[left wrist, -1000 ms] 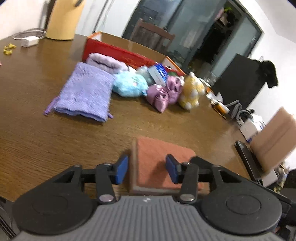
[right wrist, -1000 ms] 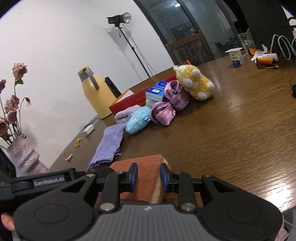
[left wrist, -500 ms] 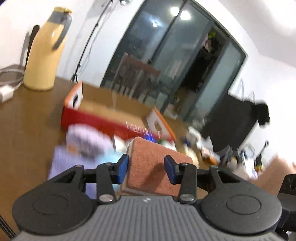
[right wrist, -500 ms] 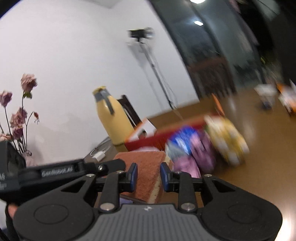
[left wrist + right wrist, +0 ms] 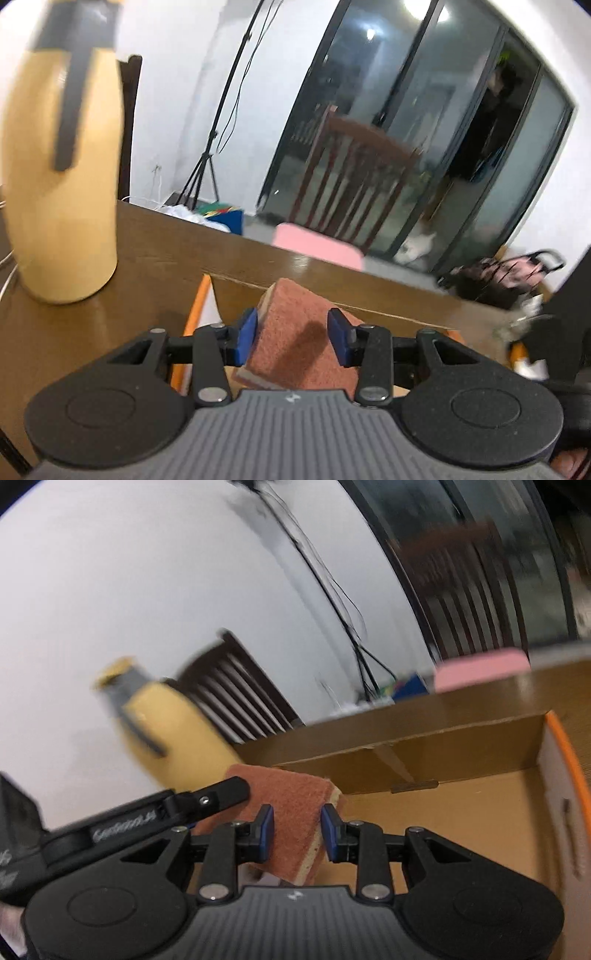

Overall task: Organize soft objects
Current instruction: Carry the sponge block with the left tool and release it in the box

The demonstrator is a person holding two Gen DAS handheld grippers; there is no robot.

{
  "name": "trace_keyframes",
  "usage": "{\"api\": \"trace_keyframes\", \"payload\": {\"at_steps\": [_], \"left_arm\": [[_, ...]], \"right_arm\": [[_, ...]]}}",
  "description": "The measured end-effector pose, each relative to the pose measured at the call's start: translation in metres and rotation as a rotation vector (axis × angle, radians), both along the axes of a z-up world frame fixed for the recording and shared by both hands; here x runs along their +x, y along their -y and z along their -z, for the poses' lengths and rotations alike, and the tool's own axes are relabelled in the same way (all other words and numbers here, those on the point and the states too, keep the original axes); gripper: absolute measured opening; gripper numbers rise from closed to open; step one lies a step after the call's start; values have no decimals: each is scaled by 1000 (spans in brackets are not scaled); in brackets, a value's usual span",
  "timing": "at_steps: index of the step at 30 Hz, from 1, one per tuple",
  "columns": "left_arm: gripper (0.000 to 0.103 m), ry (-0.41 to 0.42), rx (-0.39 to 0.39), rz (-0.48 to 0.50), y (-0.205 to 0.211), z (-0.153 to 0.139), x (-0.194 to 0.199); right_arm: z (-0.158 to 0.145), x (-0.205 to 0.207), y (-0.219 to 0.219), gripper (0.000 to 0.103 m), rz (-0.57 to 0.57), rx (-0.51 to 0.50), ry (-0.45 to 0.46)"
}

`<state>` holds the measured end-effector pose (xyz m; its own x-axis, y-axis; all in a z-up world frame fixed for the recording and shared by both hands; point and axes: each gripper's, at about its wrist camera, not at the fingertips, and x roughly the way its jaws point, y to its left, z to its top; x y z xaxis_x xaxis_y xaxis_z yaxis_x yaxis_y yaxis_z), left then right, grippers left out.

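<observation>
Gripping one rust-red scouring sponge with a pale yellow foam underside [image 5: 295,332], both tools hold it up in the air between them. To the left of the left gripper [image 5: 291,334] stands a tall mustard-yellow thermos jug with a grey handle [image 5: 62,166] on the brown wooden table [image 5: 74,325], blurred in this view. The left gripper's blue pads [image 5: 246,334] stand partly apart, about a third of their travel, and press on the two sides of the sponge, which fills the gap and tilts up ahead of the fingers. Just beyond and below the sponge runs the far wall of an open brown cardboard box with orange-edged flaps [image 5: 369,317]. Farther ahead sit a wooden slat-back chair with a pink cushion [image 5: 321,243] and dark glass sliding doors [image 5: 443,129].

In the right wrist view the left gripper's black finger [image 5: 207,797] reaches in from the left and lies on the sponge's red face. The right gripper [image 5: 297,830] has its pads narrowly apart and closed on the sponge's near corner [image 5: 295,812], foam edge turned to the right. Ahead and to the right of this gripper, below the sponge, opens the bare cardboard floor of the box [image 5: 461,812], with its orange rim at the far right.
</observation>
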<state>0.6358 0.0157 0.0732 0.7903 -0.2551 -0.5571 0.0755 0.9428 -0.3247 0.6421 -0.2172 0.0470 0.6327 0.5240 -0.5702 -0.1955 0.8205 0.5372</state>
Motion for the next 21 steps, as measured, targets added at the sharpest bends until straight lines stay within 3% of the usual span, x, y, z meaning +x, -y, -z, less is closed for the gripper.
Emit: {"api": "trace_keyframes", "payload": {"at_steps": [5, 7, 9, 12, 17, 19, 21], "left_arm": [[45, -140, 89, -15, 8, 44, 53], [46, -110, 117, -22, 8, 44, 48], [54, -80, 104, 2, 6, 36, 41], [59, -31, 117, 8, 6, 21, 19], [63, 17, 126, 26, -1, -13, -23], [68, 66, 143, 24, -5, -32, -50], [74, 138, 178, 12, -11, -51, -86]], "right_arm": [[49, 69, -6, 27, 70, 21, -155], [55, 76, -9, 27, 65, 18, -166], [55, 75, -11, 30, 57, -19, -156], [43, 65, -10, 37, 44, -35, -115], [2, 27, 12, 39, 72, -64, -57], [-26, -1, 30, 39, 117, -53, 14], [-58, -40, 50, 44, 177, -12, 147]]}}
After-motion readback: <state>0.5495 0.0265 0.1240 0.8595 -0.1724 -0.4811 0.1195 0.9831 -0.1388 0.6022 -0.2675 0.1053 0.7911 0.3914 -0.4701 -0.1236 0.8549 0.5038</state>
